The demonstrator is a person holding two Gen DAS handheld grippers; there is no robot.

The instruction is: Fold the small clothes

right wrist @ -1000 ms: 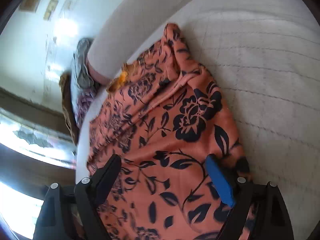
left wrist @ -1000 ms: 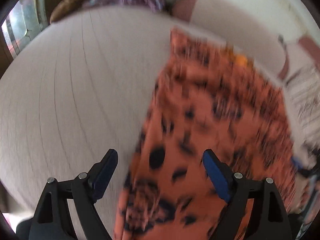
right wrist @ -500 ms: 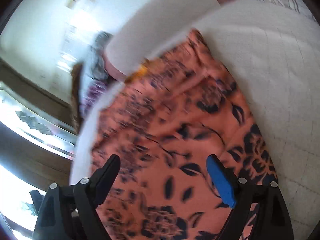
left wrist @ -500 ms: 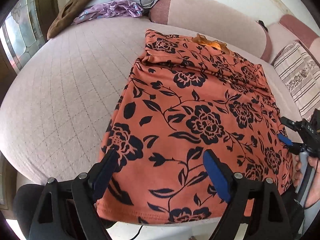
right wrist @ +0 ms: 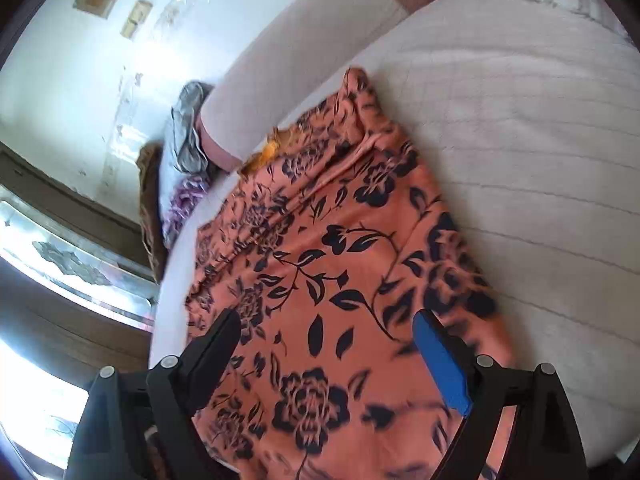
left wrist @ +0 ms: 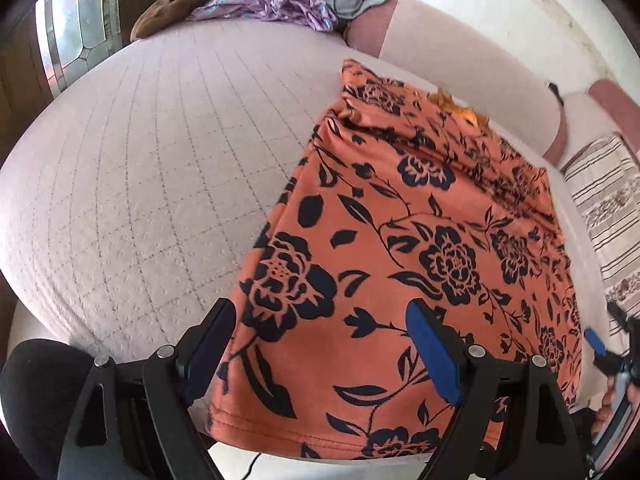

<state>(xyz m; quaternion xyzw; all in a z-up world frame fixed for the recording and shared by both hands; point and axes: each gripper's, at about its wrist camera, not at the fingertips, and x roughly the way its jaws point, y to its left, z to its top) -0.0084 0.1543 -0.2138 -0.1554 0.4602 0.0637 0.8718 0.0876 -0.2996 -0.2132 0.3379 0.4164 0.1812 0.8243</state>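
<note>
An orange garment with dark floral print (left wrist: pixel 420 248) lies spread flat on a pale quilted cushion (left wrist: pixel 140 168); its hem hangs over the near edge. It also shows in the right wrist view (right wrist: pixel 332 280). My left gripper (left wrist: pixel 320 344) is open and empty, just above the garment's near left corner. My right gripper (right wrist: pixel 326 352) is open and empty, above the garment's near right part. The right gripper also shows at the right edge of the left wrist view (left wrist: pixel 604 352).
A heap of other clothes, brown, purple and grey (left wrist: pixel 280 4), lies at the far end of the cushion by a bolster (left wrist: pixel 460 64). A striped pillow (left wrist: pixel 608 200) lies to the right. A window (left wrist: pixel 76 28) stands at the left.
The left view has shifted, so the garment now sits further right under my left gripper. The right gripper has swung and tilted over the garment. Both jaws stay open.
</note>
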